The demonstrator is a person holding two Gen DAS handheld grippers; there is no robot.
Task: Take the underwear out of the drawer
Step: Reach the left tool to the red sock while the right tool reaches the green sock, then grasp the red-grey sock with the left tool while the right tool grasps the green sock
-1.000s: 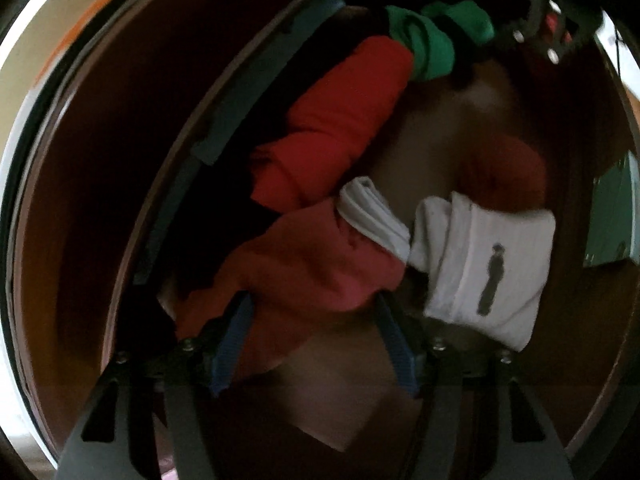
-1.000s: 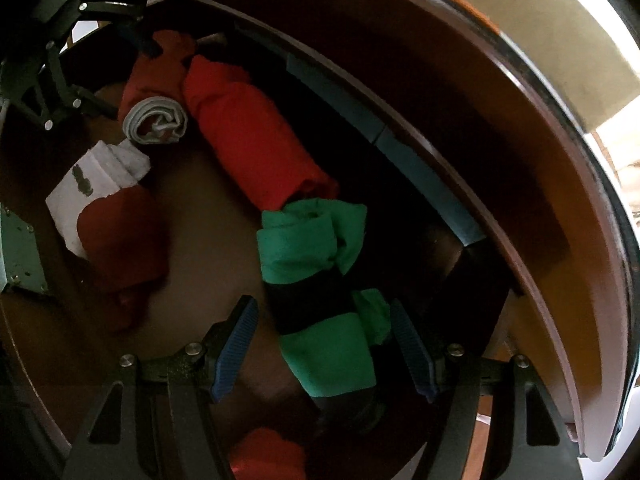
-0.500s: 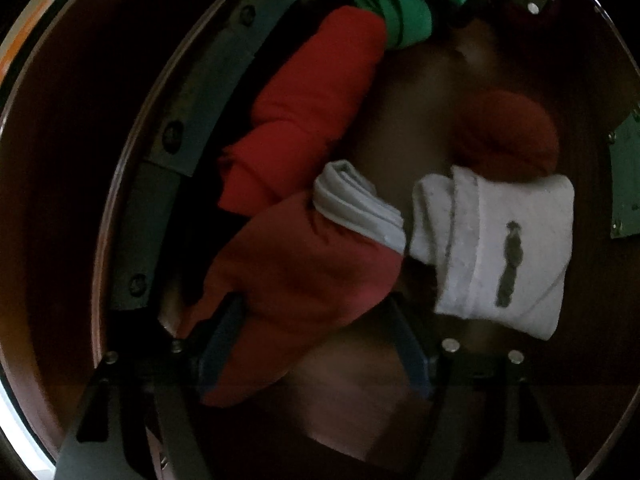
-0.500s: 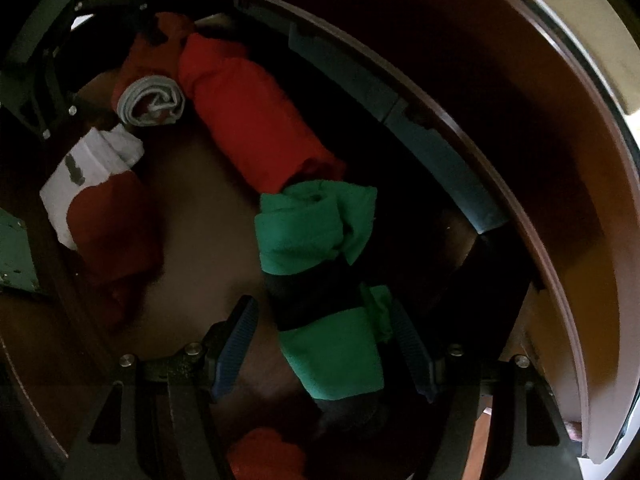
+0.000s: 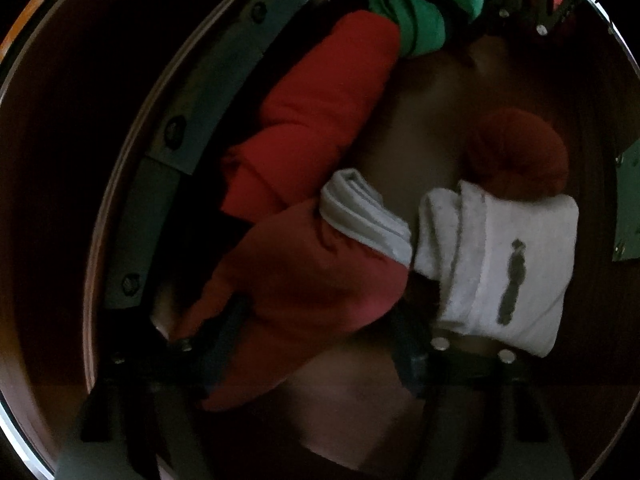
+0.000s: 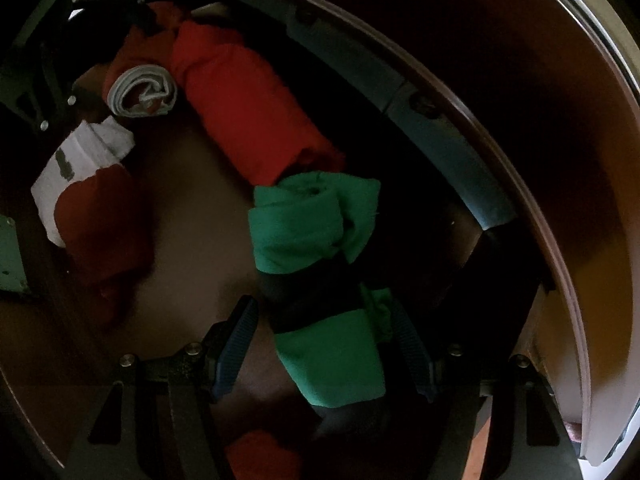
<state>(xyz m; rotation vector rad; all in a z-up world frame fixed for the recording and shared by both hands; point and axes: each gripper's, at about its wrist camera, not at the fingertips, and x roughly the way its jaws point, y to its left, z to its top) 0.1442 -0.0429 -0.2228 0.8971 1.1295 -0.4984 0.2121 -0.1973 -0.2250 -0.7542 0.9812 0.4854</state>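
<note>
Underwear rolls lie in the drawer (image 6: 520,128) beneath me. My right gripper (image 6: 324,344) straddles the green-and-black roll (image 6: 320,280), its long axis running away between my closing jaws; my left gripper (image 5: 316,344) closes around the red roll (image 5: 304,280), angled likewise.

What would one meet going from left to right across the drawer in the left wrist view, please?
Grey drawer rail → long red roll → white waistband of the red underwear between the closing jaws → white folded piece with a dark mark → green metal bracket.
</note>
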